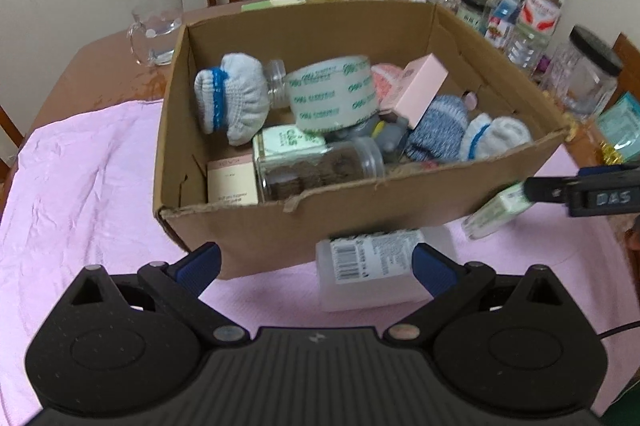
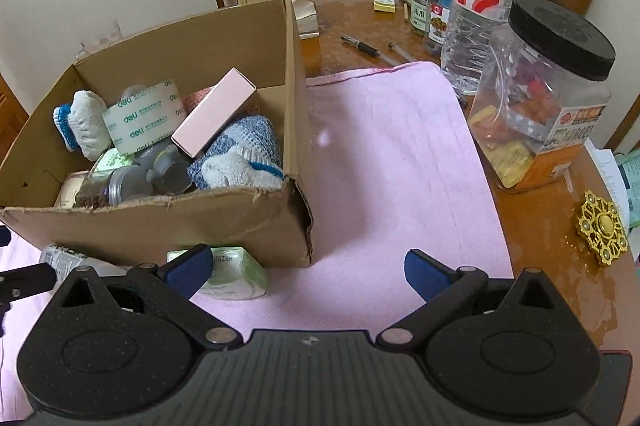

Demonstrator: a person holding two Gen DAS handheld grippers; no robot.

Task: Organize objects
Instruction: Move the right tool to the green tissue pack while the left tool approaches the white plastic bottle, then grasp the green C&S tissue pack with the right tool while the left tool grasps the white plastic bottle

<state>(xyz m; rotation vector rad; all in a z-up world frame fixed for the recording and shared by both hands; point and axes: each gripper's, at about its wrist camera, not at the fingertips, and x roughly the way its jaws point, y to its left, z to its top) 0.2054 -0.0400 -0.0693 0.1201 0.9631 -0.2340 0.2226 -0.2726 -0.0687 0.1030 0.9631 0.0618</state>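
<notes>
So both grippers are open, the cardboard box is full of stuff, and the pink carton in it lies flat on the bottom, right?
Not quite. The pink carton isn't flat on the bottom: it leans tilted on top of the other items, as the right wrist view shows. Both the left gripper and right gripper are open, and the cardboard box is full.

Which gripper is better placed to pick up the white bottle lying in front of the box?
Left. The white bottle lies between the open left gripper fingers. The right gripper is nearer the green box.
</notes>
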